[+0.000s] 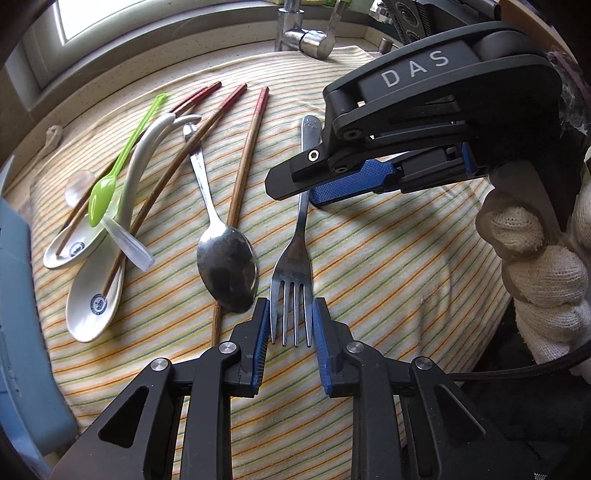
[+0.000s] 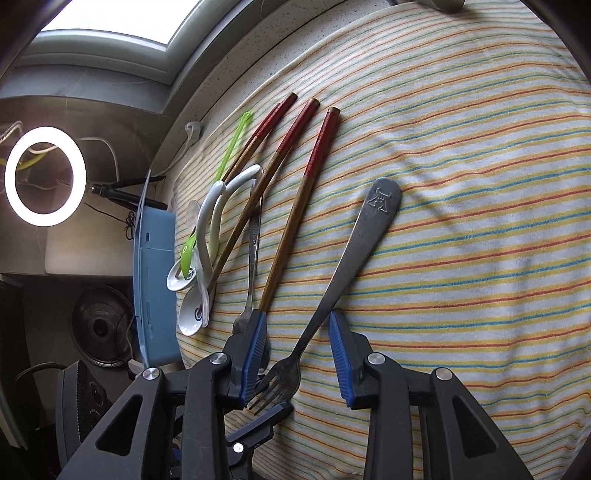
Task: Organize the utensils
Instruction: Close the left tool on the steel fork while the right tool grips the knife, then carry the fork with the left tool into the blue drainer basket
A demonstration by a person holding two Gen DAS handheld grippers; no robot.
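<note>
A steel fork (image 1: 299,236) lies on a striped cloth (image 1: 388,258). My left gripper (image 1: 290,323) is open, its blue pads either side of the fork's tines. My right gripper (image 2: 297,332) is open and straddles the fork's handle (image 2: 340,266); it also shows in the left wrist view (image 1: 295,188), over the fork's handle. Left of the fork lie a steel spoon (image 1: 225,258), several red-tipped wooden chopsticks (image 1: 247,155), two white ceramic spoons (image 1: 96,295) and a green plastic spoon (image 1: 107,195).
A blue container (image 2: 155,280) stands at the cloth's left edge. A tap (image 1: 306,33) and a window sill are at the back. A ring light (image 2: 44,177) glows beyond the counter. The cloth right of the fork (image 2: 461,221) is bare.
</note>
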